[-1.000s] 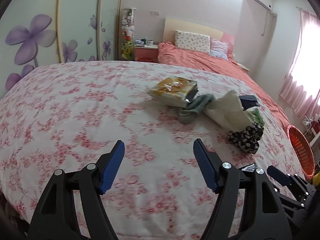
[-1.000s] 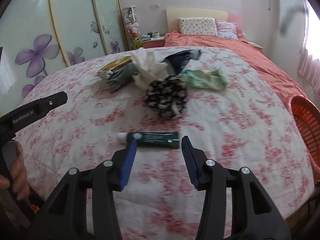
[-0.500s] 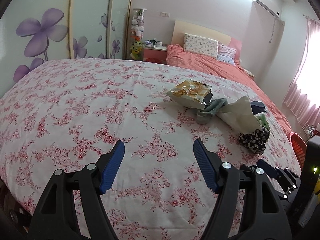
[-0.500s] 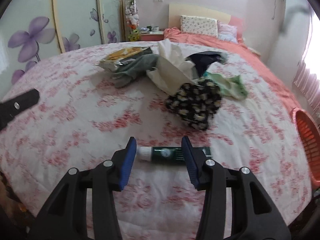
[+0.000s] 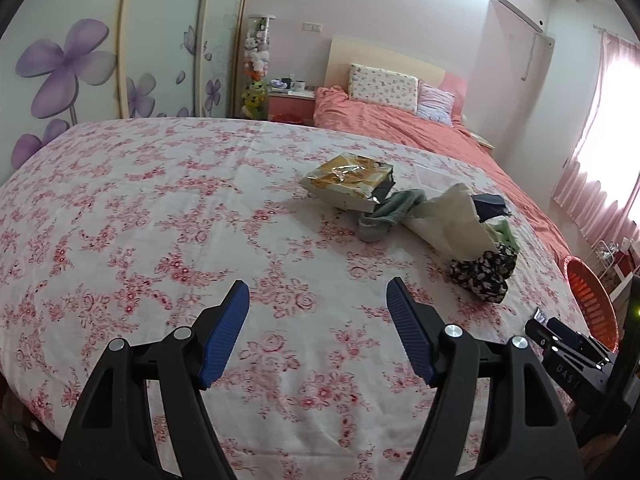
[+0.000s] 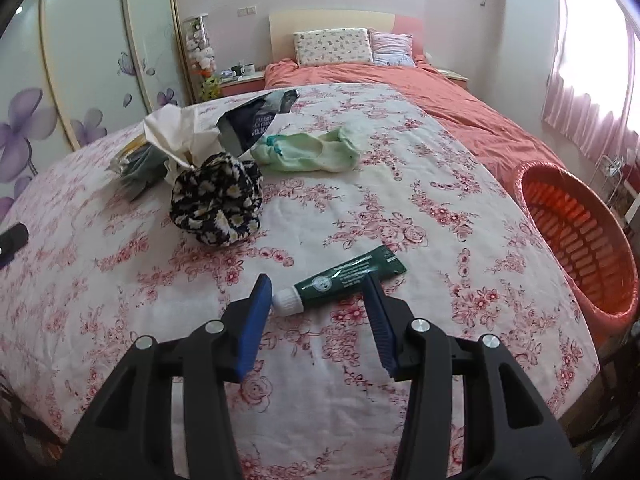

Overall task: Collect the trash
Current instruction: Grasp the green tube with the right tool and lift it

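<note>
Left wrist view: your left gripper [image 5: 316, 320] hangs over bare floral bedspread [image 5: 160, 208] in the lower centre, its blue pads spread wide with nothing between them; the clutter sits at middle right, a crumpled gold foil snack wrapper [image 5: 348, 178] touching a grey-green sock [image 5: 390, 214], then a cream paper bag [image 5: 452, 220] and a black daisy-print fabric bundle [image 5: 484, 276], with the orange slatted plastic basket [image 5: 592, 304] at the right edge. Right wrist view: your right gripper [image 6: 318, 300] has its jaws partly spread around the neck end of a dark green squeeze tube with a white screw cap [image 6: 344, 282], lying diagonally in the lower centre; the left pad stands just beside the cap, and neither pad appears to press yet. Judge the tube light, soft-walled and somewhat slick: a pinch on the flattened tail would fold, so take hold across the fuller body just behind the rigid cap. The bedspread will yield beneath it, so close gently. A pale green sock [image 6: 312, 152] lies at upper centre, well apart.
</note>
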`<state>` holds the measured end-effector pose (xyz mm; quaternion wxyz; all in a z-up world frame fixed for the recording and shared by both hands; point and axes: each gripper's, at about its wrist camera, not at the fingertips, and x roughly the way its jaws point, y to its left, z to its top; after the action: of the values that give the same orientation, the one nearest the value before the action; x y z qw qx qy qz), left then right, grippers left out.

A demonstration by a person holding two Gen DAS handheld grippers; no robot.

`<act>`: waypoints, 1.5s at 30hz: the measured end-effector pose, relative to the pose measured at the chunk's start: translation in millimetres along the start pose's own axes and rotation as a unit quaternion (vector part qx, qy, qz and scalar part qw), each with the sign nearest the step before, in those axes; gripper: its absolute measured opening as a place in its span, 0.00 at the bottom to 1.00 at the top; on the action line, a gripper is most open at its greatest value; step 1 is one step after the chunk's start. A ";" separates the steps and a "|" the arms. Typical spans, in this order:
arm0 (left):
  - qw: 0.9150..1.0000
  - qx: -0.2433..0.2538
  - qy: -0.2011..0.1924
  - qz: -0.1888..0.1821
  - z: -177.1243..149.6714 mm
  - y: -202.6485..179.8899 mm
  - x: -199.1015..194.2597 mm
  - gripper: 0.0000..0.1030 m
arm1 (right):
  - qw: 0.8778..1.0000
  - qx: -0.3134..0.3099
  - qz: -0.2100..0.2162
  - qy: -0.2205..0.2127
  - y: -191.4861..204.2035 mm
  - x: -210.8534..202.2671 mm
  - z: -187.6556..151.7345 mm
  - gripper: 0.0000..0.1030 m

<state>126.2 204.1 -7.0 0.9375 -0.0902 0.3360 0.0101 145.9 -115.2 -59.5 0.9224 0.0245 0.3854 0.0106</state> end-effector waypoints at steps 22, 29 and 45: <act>1.000 0.005 0.012 -0.017 -2.9 -16.3 6.1 0.68 | 0.999 0.020 -0.027 0.021 -19.0 21.2 4.4 0.35; 0.999 0.016 0.018 -0.024 -3.3 -29.7 10.9 0.68 | 0.999 -0.001 -0.028 0.016 -14.7 22.4 4.2 0.19; 0.993 0.077 0.038 -0.078 -4.5 -127.0 46.0 0.68 | 0.997 0.069 0.007 -0.028 -64.1 -8.9 19.5 0.19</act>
<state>169.1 76.6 -18.8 0.9263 -0.0438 0.3628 -0.0920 153.6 -180.2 -42.9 0.9288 0.0910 0.3591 -0.0104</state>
